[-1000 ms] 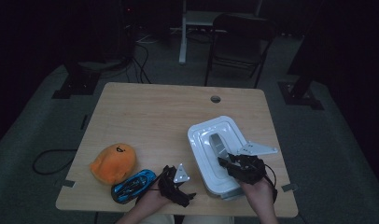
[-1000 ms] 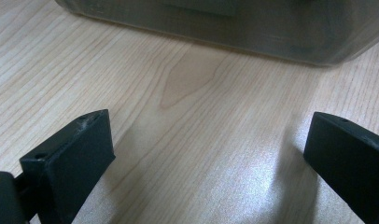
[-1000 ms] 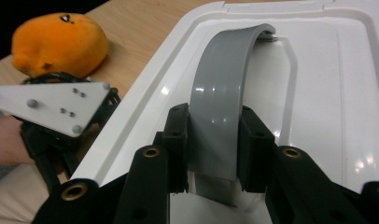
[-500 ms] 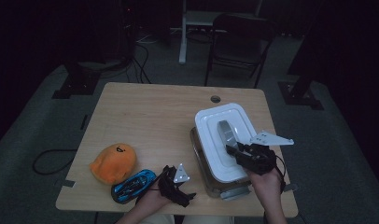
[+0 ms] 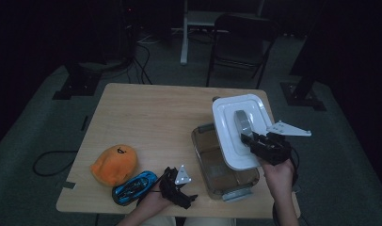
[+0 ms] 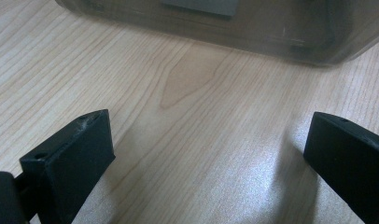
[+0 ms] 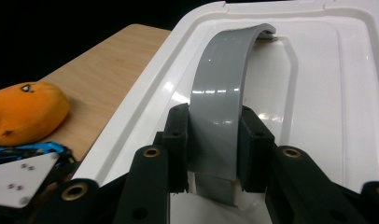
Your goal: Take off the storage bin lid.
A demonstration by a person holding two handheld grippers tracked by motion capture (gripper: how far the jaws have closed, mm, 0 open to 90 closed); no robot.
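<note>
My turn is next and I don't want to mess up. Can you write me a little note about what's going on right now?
Right gripper: shut on the grey handle of the white lid, held lifted and tilted over the bin.
Left gripper: open, empty, resting on the table beside the clear bin.
Orange plush and blue toy car lie at the near left.
Done: lid off.
Left: probably set the lid down.

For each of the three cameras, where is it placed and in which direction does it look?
High view: above the table's near side, looking forward and down; both forearms enter below.
Left gripper view: on the left gripper, low over the wood, facing the clear bin; open jaws show.
Right gripper view: on the right gripper, facing the white lid, clamping its grey handle.
Shared: the high and right gripper views both show the orange plush.
</note>
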